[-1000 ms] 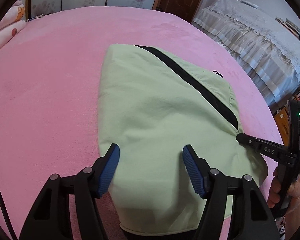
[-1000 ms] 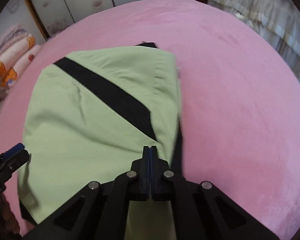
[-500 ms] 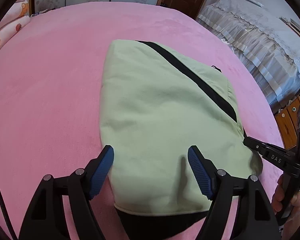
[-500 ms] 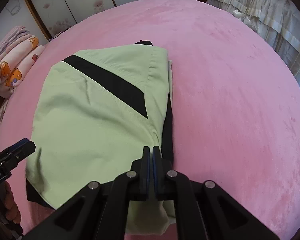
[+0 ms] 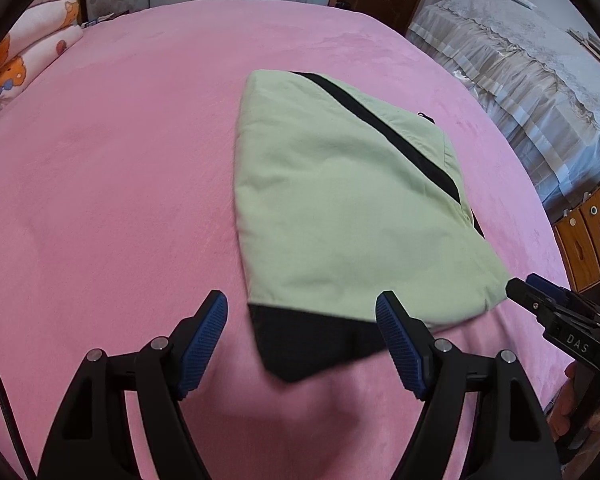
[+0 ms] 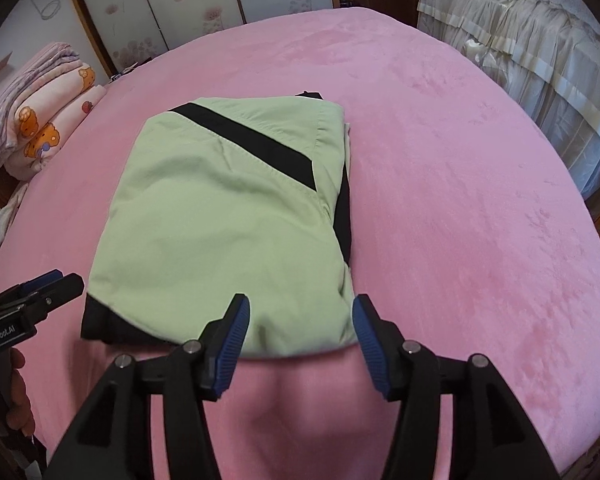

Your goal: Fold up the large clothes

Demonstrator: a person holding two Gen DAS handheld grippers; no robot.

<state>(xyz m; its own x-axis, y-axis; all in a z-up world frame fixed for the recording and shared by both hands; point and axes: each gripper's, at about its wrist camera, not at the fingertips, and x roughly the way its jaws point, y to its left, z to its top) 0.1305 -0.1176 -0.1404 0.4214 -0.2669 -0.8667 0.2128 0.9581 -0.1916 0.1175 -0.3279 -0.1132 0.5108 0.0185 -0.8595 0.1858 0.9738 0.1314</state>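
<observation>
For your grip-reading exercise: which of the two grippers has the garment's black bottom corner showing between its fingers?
The left gripper: the black corner shows between its fingers; the right gripper frames only green fabric.

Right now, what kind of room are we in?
Most likely a bedroom. The green garment lies folded on a big pink bed, folded cartoon-print blankets are stacked beside it, and sliding flower-patterned wardrobe doors stand behind.

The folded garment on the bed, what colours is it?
Pale green garment with a black diagonal stripe and black edging, clearest in the right wrist view.

Folded garment [image 5: 340, 208] lies flat on the bed [image 5: 120, 200]. Stacked blankets [image 6: 40, 120] sit at its far left; a second bed [image 6: 540, 60] stands right.
</observation>
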